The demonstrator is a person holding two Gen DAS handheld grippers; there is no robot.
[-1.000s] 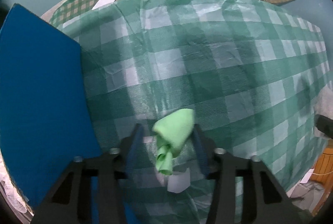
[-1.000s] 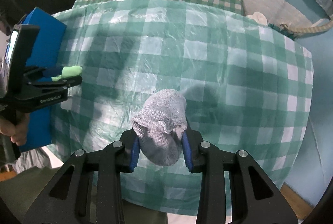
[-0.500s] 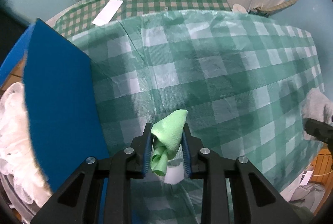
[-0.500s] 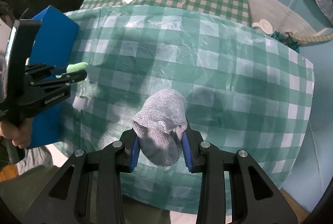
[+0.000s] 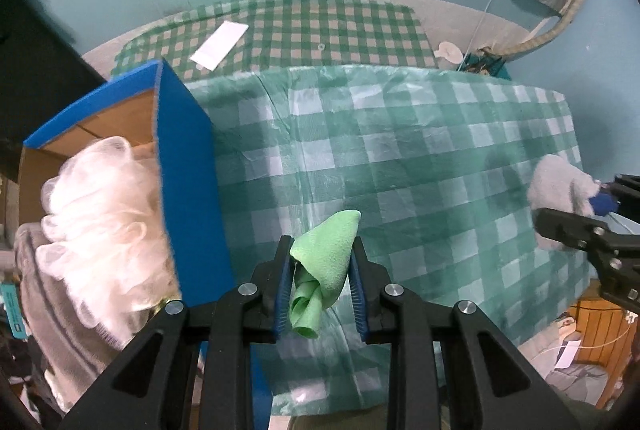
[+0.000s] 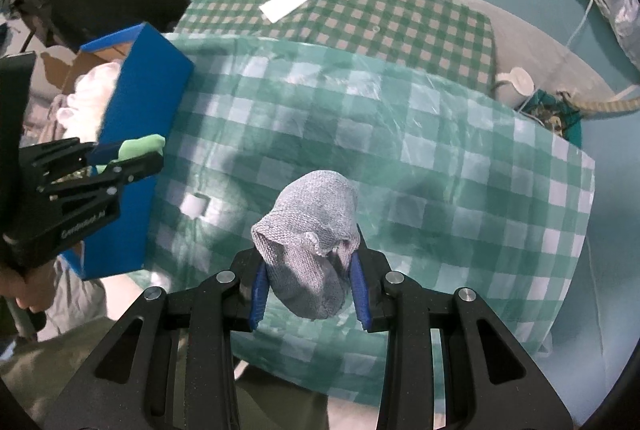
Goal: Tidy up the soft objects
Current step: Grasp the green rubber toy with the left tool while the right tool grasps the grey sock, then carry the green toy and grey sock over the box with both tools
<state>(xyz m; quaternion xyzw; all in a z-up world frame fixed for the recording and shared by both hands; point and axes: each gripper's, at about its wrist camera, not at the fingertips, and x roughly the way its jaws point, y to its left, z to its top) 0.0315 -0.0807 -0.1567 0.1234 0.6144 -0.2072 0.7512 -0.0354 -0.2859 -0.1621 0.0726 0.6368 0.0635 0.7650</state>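
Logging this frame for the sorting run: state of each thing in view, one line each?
Left hand-held gripper: shut on the light green cloth.
Light green cloth: pinched, held above the table.
Right hand-held gripper: shut on the grey knitted sock.
Grey knitted sock: bunched, clamped, off the table.
Blue cardboard box: open-topped, partly filled.
White mesh bath pouf: inside the box.

Green cloth (image 5: 326,262): light green, soft, rolled and twisted at its lower end, pinched off the table, near left, just right of the blue box (image 5: 188,166).

Grey knit sock (image 6: 310,254): bunched, open cuff facing up-left, held clear of the table, near centre-right.

Blue box: open top, cardboard inside, holds a white mesh pouf (image 5: 100,214) and striped grey cloth (image 5: 52,330); left table edge.
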